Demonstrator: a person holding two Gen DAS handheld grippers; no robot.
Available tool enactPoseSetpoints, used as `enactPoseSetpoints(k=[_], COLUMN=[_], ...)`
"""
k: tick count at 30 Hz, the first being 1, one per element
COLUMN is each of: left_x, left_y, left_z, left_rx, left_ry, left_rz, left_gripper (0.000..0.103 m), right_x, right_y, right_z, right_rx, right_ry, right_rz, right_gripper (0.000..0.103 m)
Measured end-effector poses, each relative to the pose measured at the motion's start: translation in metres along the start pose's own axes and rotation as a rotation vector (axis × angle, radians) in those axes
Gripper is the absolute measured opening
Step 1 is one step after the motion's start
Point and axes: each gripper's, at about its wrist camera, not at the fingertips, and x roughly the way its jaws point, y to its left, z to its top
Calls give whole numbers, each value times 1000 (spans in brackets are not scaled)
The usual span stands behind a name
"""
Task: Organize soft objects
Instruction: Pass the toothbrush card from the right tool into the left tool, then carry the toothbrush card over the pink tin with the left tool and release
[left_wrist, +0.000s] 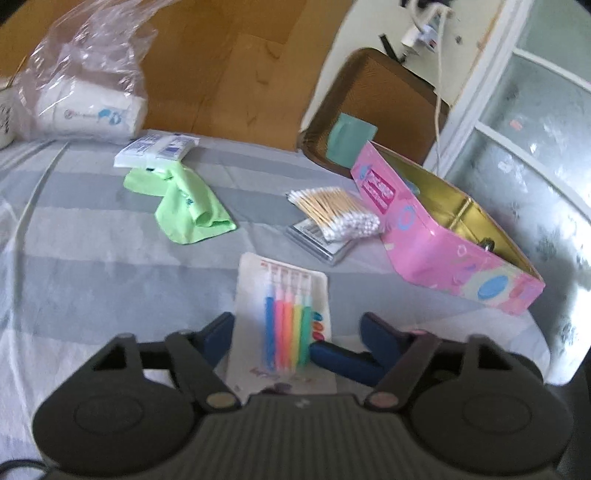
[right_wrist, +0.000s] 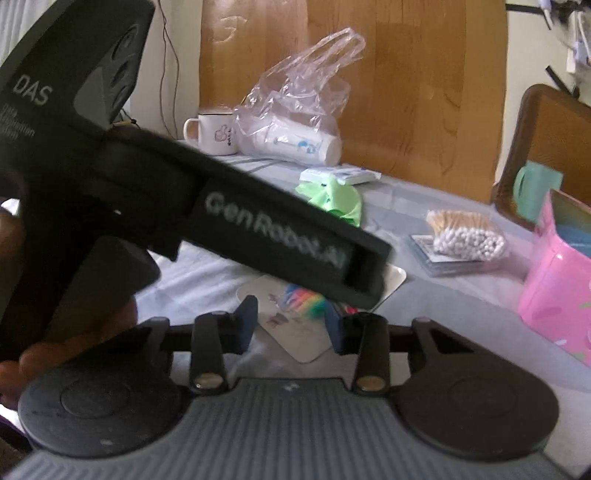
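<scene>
Left wrist view: the left hand-held gripper (left_wrist: 273, 341) straddles a white card of coloured brushes (left_wrist: 284, 314) lying on the grey striped tabletop (left_wrist: 92, 258) near its front edge. The blue fingers (left_wrist: 221, 332) sit either side of the card, but whether they press on it cannot be told. The brushes' long axis runs away from the camera, tips toward the far edge. Farther back lie a crumpled green cloth (left_wrist: 184, 206), a flat white packet (left_wrist: 155, 149) touching it, and a bundle of cotton swabs (left_wrist: 336, 214) on a flat clear case. An open pink tin (left_wrist: 443, 251) stands at the right edge, and a plastic bag (left_wrist: 85, 92) holding a white roll at the far left corner.

Right wrist view: the right hand-held gripper (right_wrist: 290, 325) has its fingers apart over the same card (right_wrist: 295, 325), holding nothing visibly. The left device's black body (right_wrist: 184, 206) crosses the frame diagonally. A white mug (right_wrist: 214, 133) stands beside the bag (right_wrist: 295, 110).
</scene>
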Motion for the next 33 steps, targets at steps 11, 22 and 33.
enactPoseSetpoints(k=[11, 22, 33], left_x=[-29, 34, 97], left_y=[-36, -151, -144], left_z=[25, 87, 104], left_rx=[39, 260, 174], left_ry=[-149, -148, -187], left_rz=[-95, -251, -57], left_gripper=[64, 67, 85], right_x=[-30, -71, -73], right_y=[-12, -91, -182], right_z=[3, 19, -10], right_rx=[55, 142, 358], right_ry=[-180, -333, -303], right_rz=[-122, -396, -652], right_gripper=[28, 28, 29])
